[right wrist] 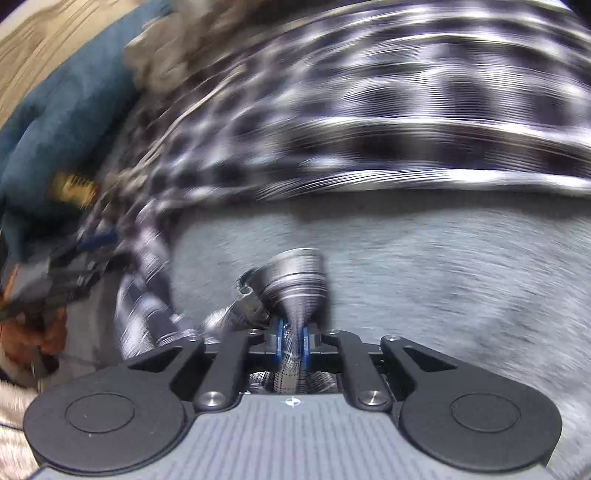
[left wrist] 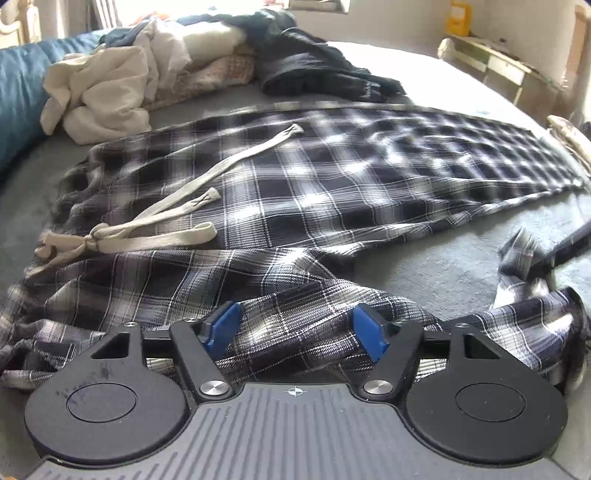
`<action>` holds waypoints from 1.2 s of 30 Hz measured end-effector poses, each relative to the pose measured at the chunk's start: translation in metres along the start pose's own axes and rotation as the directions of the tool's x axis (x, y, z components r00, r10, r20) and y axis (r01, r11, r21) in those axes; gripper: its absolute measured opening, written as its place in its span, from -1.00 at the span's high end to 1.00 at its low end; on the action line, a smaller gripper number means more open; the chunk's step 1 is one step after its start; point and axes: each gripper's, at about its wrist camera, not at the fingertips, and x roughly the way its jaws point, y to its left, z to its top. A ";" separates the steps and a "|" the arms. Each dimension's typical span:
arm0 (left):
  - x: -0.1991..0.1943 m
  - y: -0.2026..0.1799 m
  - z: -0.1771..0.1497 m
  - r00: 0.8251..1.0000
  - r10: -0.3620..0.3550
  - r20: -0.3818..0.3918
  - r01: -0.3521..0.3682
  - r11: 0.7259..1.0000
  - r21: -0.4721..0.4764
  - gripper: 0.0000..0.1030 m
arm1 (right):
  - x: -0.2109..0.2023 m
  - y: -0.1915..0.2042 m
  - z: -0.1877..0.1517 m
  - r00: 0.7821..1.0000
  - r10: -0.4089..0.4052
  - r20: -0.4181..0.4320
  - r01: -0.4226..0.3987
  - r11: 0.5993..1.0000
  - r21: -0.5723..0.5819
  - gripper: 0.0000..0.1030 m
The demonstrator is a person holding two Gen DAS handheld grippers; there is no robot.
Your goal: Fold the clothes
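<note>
Black-and-white plaid pyjama trousers lie spread on a grey bed, with a cream drawstring tied at the waist on the left. One leg stretches to the far right; the other is bunched near the camera. My left gripper is open, its blue pads on either side of a rumpled fold of the near leg. In the blurred right wrist view, my right gripper is shut on a pinched bunch of the plaid trousers, just above the grey bed. The left gripper shows blurred at the left edge.
A heap of cream and white laundry and a dark garment sit at the far side of the bed. A blue cover runs along the left. Shelves with a yellow box stand at the far right.
</note>
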 end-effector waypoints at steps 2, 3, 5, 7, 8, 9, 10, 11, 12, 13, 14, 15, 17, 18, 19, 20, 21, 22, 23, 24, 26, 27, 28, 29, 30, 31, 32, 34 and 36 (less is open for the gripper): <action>0.001 0.002 -0.003 1.000 -0.019 0.008 0.019 1.000 0.005 -0.31 | -0.022 -0.011 -0.001 0.997 -0.049 0.055 0.047 0.998 0.042 0.85; 0.001 0.002 -0.004 1.000 -0.021 0.013 0.021 1.000 0.013 -0.31 | -0.036 -0.017 -0.001 0.994 -0.073 0.086 0.068 0.996 0.062 0.86; 0.002 0.006 -0.006 1.000 -0.022 0.008 0.022 1.000 0.007 -0.31 | -0.071 -0.027 -0.002 0.979 -0.126 0.160 0.110 0.988 0.105 0.86; 0.002 0.010 -0.008 1.000 -0.017 0.002 0.017 1.000 -0.009 -0.31 | -0.109 -0.035 -0.003 0.953 -0.184 0.241 0.152 0.978 0.145 0.86; 0.002 0.011 -0.009 1.000 -0.014 0.000 0.014 1.000 -0.017 -0.31 | -0.130 -0.038 -0.005 0.933 -0.217 0.288 0.176 0.971 0.160 0.86; 0.002 0.013 -0.010 1.000 -0.010 -0.002 0.010 1.000 -0.025 -0.34 | -0.152 -0.041 -0.006 0.909 -0.249 0.334 0.199 0.964 0.176 0.86; 0.002 0.015 -0.011 1.000 -0.006 -0.004 0.006 0.999 -0.033 -0.34 | -0.174 -0.044 -0.008 0.882 -0.280 0.378 0.220 0.956 0.194 0.86; 0.003 0.016 -0.011 1.000 -0.003 -0.003 0.002 0.999 -0.041 -0.34 | -0.195 -0.047 -0.010 0.852 -0.310 0.422 0.241 0.948 0.210 0.86; 0.003 0.016 -0.010 1.000 0.000 -0.002 0.000 0.999 -0.045 -0.34 | -0.217 -0.049 -0.013 0.819 -0.339 0.464 0.260 0.939 0.226 0.86; 0.003 0.017 -0.010 1.000 0.002 -0.001 -0.002 0.999 -0.050 -0.34 | -0.236 -0.051 -0.017 0.784 -0.364 0.503 0.274 0.930 0.245 0.86; 0.003 0.017 -0.009 1.000 0.005 0.000 -0.005 0.999 -0.053 -0.35 | -0.254 -0.051 -0.021 0.748 -0.387 0.539 0.288 0.921 0.261 0.86; 0.003 0.016 -0.008 1.000 0.008 0.001 -0.008 0.999 -0.052 -0.35 | -0.271 -0.052 -0.026 0.711 -0.409 0.572 0.303 0.912 0.276 0.86; 0.004 0.015 -0.007 1.000 0.014 0.005 -0.014 0.999 -0.047 -0.35 | -0.300 -0.052 -0.037 0.640 -0.445 0.627 0.321 0.896 0.307 0.86; 0.004 0.014 -0.006 1.000 0.017 0.006 -0.017 0.999 -0.045 -0.35 | -0.309 -0.051 -0.043 0.612 -0.456 0.647 0.323 0.890 0.322 0.86; 0.004 0.013 -0.006 1.000 0.020 0.005 -0.019 0.999 -0.044 -0.35 | -0.318 -0.050 -0.049 0.583 -0.466 0.666 0.324 0.884 0.336 0.86; 0.005 0.013 -0.006 1.000 0.023 0.004 -0.022 0.999 -0.041 -0.35 | -0.323 -0.052 -0.057 0.565 -0.477 0.673 0.321 0.879 0.353 0.86; 0.004 0.012 -0.006 1.000 0.027 0.004 -0.027 0.999 -0.036 -0.34 | -0.324 -0.056 -0.067 0.564 -0.493 0.663 0.321 0.870 0.374 0.86; 0.004 0.011 -0.006 1.000 0.031 0.002 -0.031 0.999 -0.033 -0.35 | -0.323 -0.062 -0.077 0.569 -0.511 0.644 0.323 0.859 0.396 0.86; 0.004 0.012 -0.006 0.999 0.034 0.000 -0.034 0.999 -0.030 -0.35 | -0.319 -0.070 -0.088 0.577 -0.534 0.618 0.328 0.844 0.424 0.86; 0.004 0.012 -0.006 0.999 0.036 -0.001 -0.036 0.999 -0.027 -0.35 | -0.310 -0.084 -0.099 0.599 -0.558 0.574 0.328 0.825 0.459 0.86; 0.001 0.010 -0.005 0.999 0.036 0.002 -0.036 0.999 -0.017 -0.35 | -0.286 -0.116 -0.119 0.655 -0.593 0.468 0.325 0.781 0.534 0.81; -0.001 0.010 -0.004 0.999 0.036 0.004 -0.036 0.999 -0.011 -0.35 | -0.271 -0.133 -0.128 0.682 -0.619 0.389 0.343 0.741 0.578 0.69; -0.002 0.009 -0.004 0.999 0.036 0.006 -0.036 0.999 -0.006 -0.35 | -0.259 -0.150 -0.137 0.701 -0.642 0.312 0.363 0.697 0.618 0.61; -0.004 0.008 -0.003 0.999 0.036 0.008 -0.036 0.999 -0.001 -0.35 | -0.248 -0.168 -0.145 0.714 -0.657 0.242 0.381 0.655 0.653 0.54; -0.005 0.008 -0.003 0.999 0.036 0.010 -0.036 0.999 0.004 -0.35 | -0.244 -0.180 -0.154 0.706 -0.678 0.204 0.393 0.615 0.684 0.53; -0.007 0.007 -0.002 0.999 0.036 0.012 -0.037 0.999 0.009 -0.35 | -0.245 -0.187 -0.160 0.684 -0.702 0.199 0.395 0.585 0.709 0.51; -0.008 0.006 -0.001 0.999 0.036 0.014 -0.037 0.999 0.014 -0.35 | -0.248 -0.192 -0.165 0.659 -0.725 0.202 0.392 0.560 0.730 0.44; -0.011 0.005 0.000 0.999 0.036 0.018 -0.037 0.999 0.024 -0.36 | -0.259 -0.193 -0.169 0.613 -0.753 0.239 0.369 0.540 0.756 0.27; -0.014 0.004 0.001 0.999 0.036 0.021 -0.037 0.999 0.034 -0.39 | -0.269 -0.184 -0.160 0.570 -0.766 0.297 0.359 0.557 0.749 0.09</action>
